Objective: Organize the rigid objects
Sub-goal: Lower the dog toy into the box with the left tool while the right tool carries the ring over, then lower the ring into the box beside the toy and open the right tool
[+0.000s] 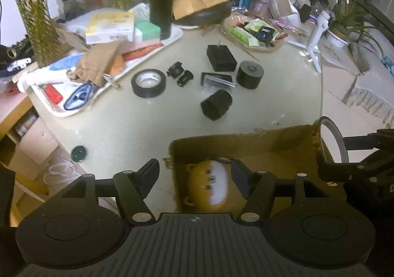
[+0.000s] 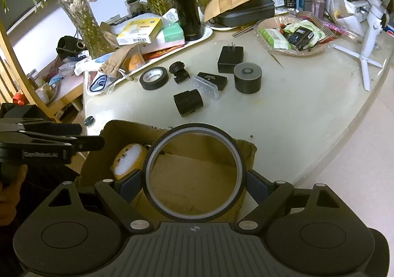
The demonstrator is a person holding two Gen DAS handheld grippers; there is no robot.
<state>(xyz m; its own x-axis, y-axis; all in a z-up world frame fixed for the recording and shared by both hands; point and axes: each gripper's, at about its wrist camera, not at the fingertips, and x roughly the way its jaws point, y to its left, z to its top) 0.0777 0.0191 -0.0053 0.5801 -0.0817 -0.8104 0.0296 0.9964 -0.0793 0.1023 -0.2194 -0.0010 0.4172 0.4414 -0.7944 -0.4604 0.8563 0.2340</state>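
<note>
Right gripper [image 2: 195, 184] is clamped on one thin ring [image 2: 195, 174] over the box [image 2: 216, 151]. Left gripper [image 1: 194, 179] is released, one toy [image 1: 209, 184] in the box below. Six black bits on the table [image 2: 307, 109], including one tape roll [image 2: 154, 78].

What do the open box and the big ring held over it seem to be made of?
Box: corrugated cardboard, matte brown, with torn, ragged edges. Ring: probably a thin roll of dark tape on a paler inner core; its glossy rim suggests plastic film, though this is uncertain.
</note>
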